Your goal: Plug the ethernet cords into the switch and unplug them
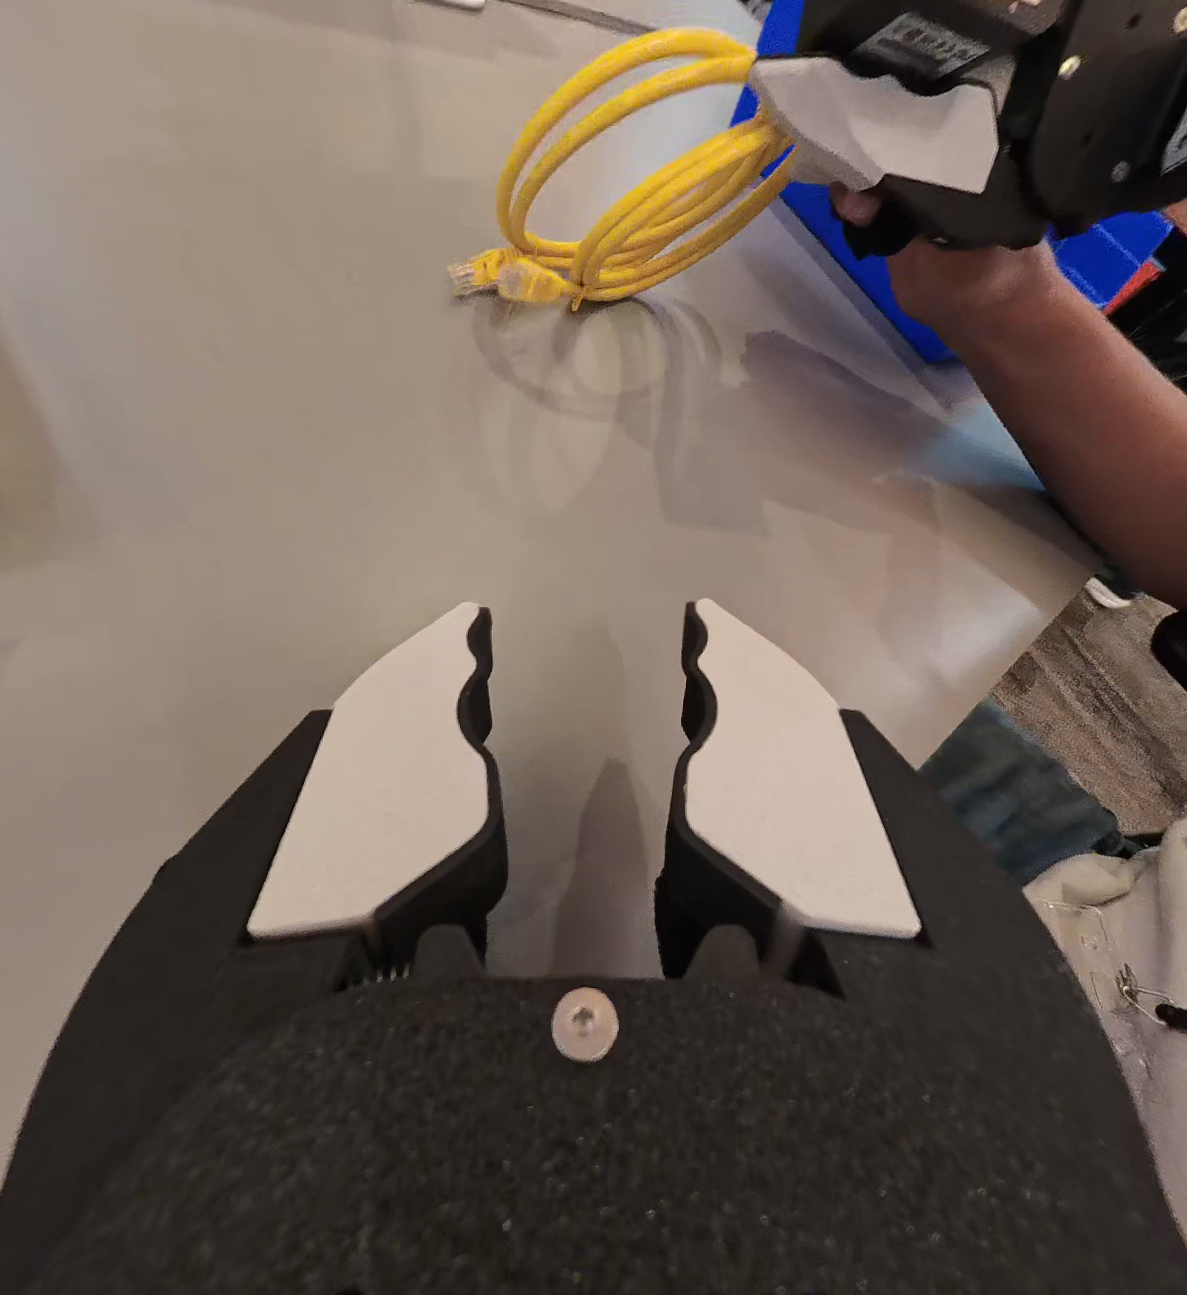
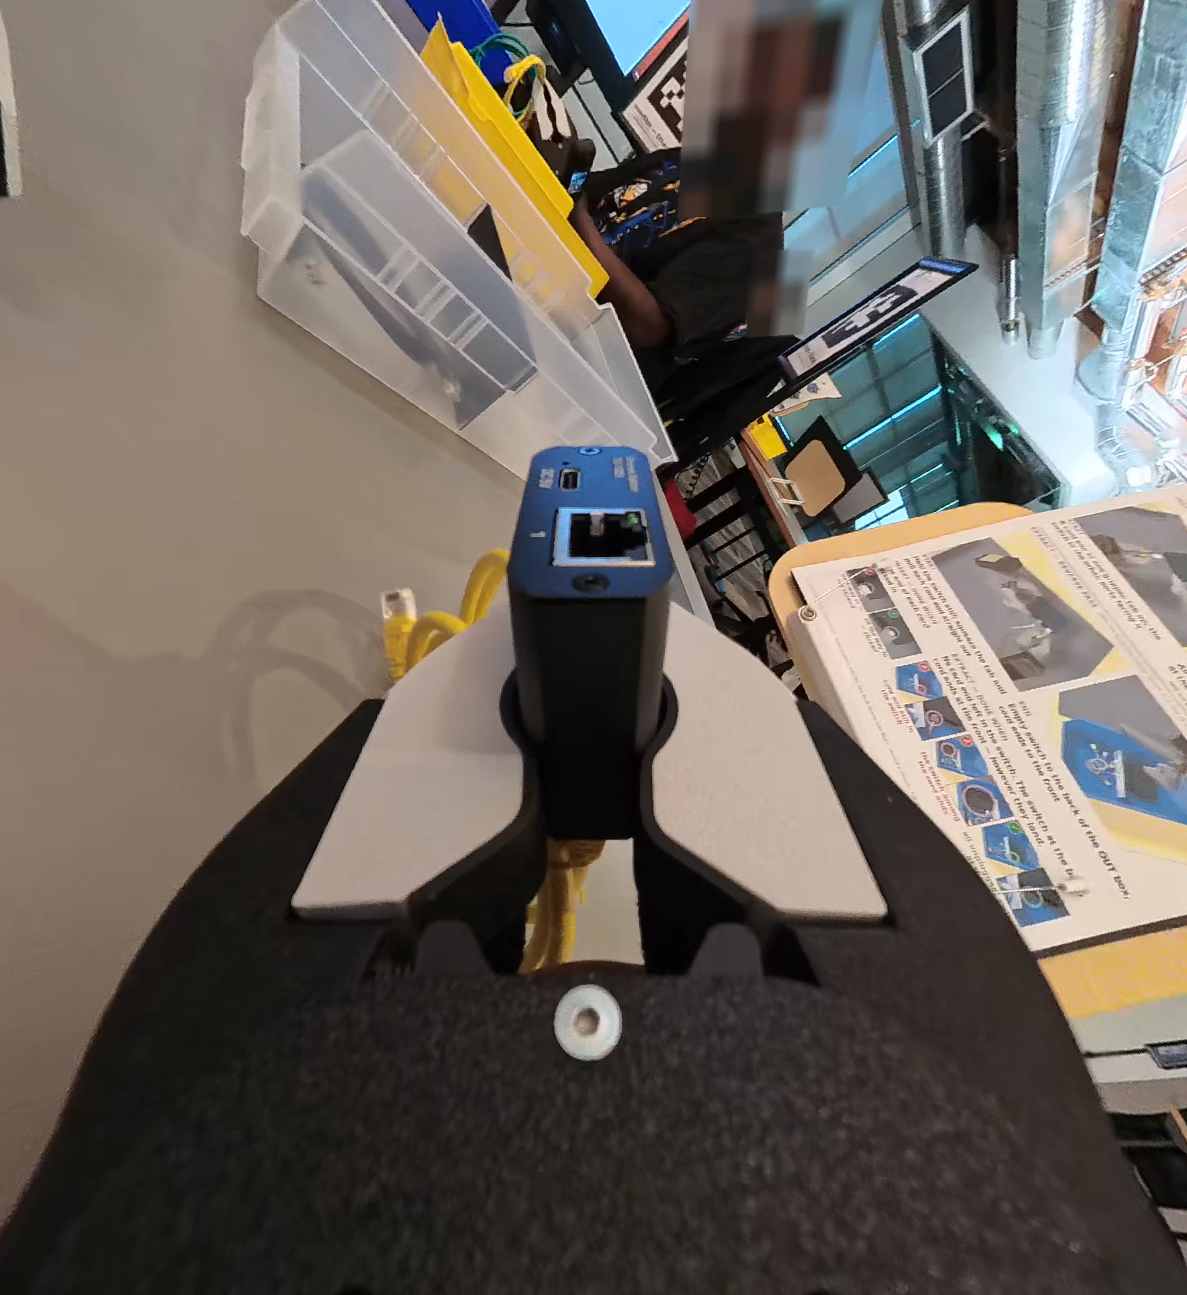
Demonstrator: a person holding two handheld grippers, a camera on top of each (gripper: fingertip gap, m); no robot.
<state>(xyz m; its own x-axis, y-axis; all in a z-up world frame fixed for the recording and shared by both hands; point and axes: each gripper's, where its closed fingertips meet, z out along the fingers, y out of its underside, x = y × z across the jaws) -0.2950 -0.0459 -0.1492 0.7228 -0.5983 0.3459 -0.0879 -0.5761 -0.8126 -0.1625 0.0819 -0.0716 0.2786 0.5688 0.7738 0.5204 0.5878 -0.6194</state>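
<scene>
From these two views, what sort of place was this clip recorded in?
Likely a lab or workshop for data collection: clear plastic bins on a grey table, an illustrated instruction sheet, printed marker boards and bare ducts.

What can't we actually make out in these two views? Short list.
- Switch: missing from the left wrist view, hidden behind the right gripper; in the right wrist view its rear end is covered by the fingers.
- Yellow ethernet cord: the right wrist view shows only one plug and some loops; the rest sits behind that gripper.
- Clear bins: contents blurred.
</scene>
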